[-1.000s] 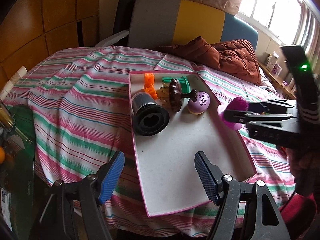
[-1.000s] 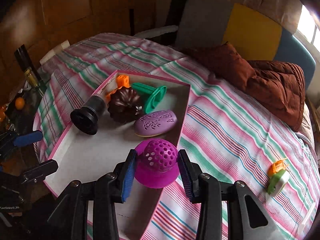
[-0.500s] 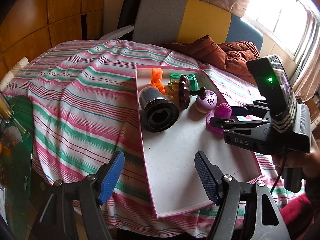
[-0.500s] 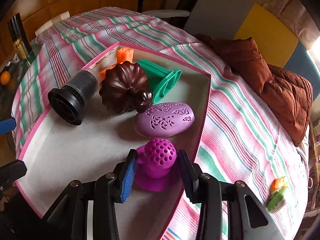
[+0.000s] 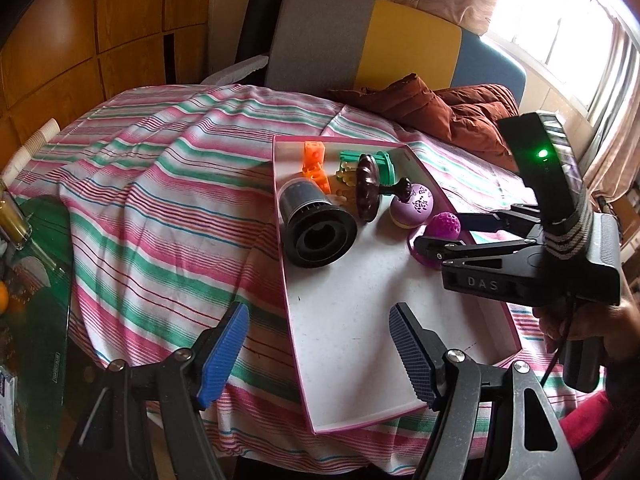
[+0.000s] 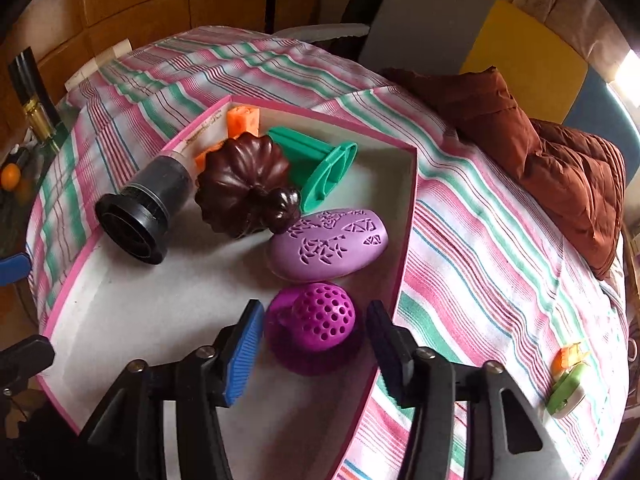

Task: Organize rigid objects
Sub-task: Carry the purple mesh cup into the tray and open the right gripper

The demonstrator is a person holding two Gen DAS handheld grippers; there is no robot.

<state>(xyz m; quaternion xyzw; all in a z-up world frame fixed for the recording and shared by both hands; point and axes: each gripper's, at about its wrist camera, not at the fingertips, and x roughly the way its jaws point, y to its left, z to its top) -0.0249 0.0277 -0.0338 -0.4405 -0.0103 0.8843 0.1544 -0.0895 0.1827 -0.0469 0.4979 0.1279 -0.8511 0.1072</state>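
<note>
A pink-rimmed white tray (image 5: 352, 332) (image 6: 132, 320) lies on the striped cloth. In it are a black cylinder (image 5: 314, 222) (image 6: 140, 212), a brown fluted piece (image 5: 368, 192) (image 6: 244, 192), a green piece (image 6: 320, 164), orange blocks (image 5: 314, 160) (image 6: 242, 120), a lilac egg (image 5: 412, 210) (image 6: 328, 244) and a magenta perforated ball on a base (image 5: 442, 234) (image 6: 316, 328). My right gripper (image 6: 316, 344) (image 5: 444, 236) is open around the magenta ball, which rests on the tray floor. My left gripper (image 5: 320, 354) is open and empty above the tray's near edge.
A small green and orange object (image 6: 568, 380) lies on the cloth at the right. A brown jacket (image 5: 440, 112) (image 6: 540, 152) lies at the back. A chair (image 5: 360, 40) stands behind. A glass table with a bottle (image 5: 16, 220) is on the left.
My right gripper carried the magenta ball into the tray, set it down beside the lilac egg, and opened its jaws. The left gripper stayed open near the tray's front.
</note>
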